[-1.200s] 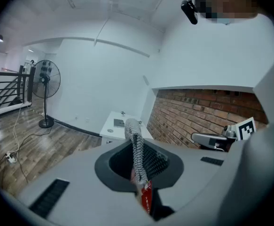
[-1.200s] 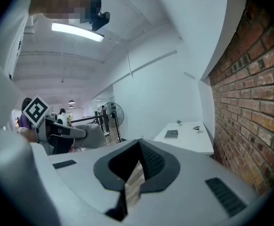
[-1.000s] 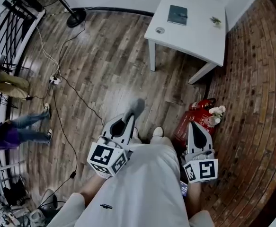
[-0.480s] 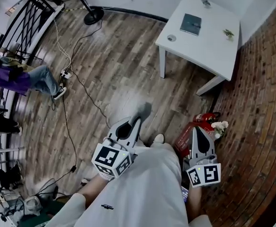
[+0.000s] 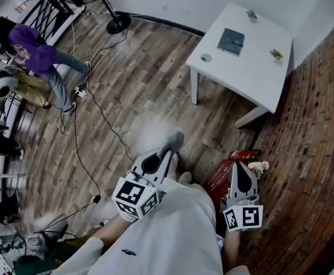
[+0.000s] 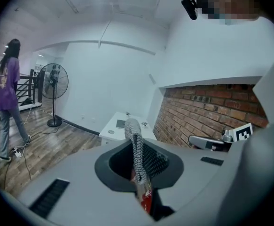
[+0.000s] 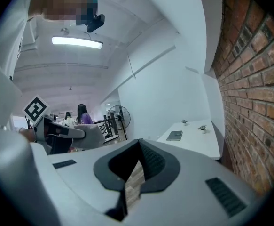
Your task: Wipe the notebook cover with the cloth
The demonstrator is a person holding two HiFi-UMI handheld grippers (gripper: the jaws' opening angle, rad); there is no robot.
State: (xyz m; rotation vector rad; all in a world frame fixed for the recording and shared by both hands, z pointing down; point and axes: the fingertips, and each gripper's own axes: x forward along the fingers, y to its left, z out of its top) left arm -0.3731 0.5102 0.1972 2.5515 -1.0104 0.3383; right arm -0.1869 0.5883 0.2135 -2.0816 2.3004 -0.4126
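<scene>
As I stand well back from it: white counter (image 5: 252, 67); my left claw (image 5: 168, 152), clamped tight; my right claw (image 5: 239, 171), closed to a slit, empty; dark notebook (image 5: 230, 41), flat on counter; grey cloth (image 5: 175, 140), pinched in left claw.

The floor (image 5: 138, 90) is brown wood planking with a faint sheen. The wall (image 5: 315, 130) along the frame's right is rough, matt red brick. At upper right the table (image 5: 258, 67) is smooth, matt white, and the notebook (image 5: 231, 41) on it has a dull, dark cover. The cloth (image 6: 136, 147) is a grey, coarse-ribbed knit. The left gripper (image 5: 165, 152) and right gripper (image 5: 239, 168) have smooth, matt, pale-grey plastic shells. Their pads (image 6: 152, 160) are black, finely ribbed and rubbery-looking. The canister (image 5: 219, 175) at lower right is smooth and red. The shirt (image 5: 172, 234) is plain white cloth.
</scene>
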